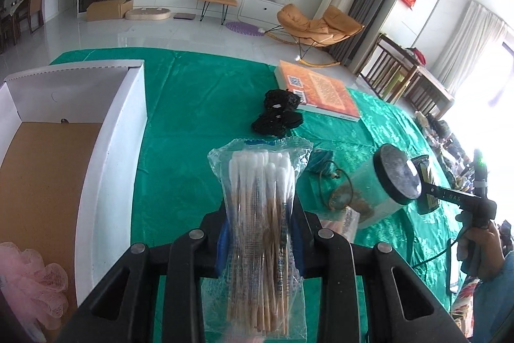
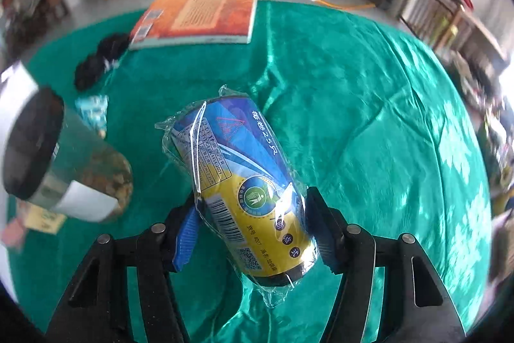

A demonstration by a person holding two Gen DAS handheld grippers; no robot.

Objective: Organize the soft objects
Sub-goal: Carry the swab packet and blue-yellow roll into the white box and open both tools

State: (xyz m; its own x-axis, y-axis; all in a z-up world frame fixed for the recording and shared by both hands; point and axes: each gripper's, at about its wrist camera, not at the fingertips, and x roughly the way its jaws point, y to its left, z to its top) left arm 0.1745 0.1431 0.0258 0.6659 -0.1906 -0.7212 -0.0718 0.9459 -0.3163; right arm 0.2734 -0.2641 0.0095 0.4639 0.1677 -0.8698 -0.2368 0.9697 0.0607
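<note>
Left gripper (image 1: 261,241) clamps cotton-swab pack (image 1: 261,214); right gripper (image 2: 250,233) pinches bag roll (image 2: 244,185).

"25" on wrapped roll (image 2: 247,188)

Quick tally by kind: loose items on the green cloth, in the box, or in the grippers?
Plastic-wrapped packs, gripper-held: 2, clear cotton swab bag, blue-yellow roll
Mesh puffs: 2, pink bath puff in white box, black mesh bundle
Orange book: 1
Black-lidded jar: 1
Total: 6
</note>
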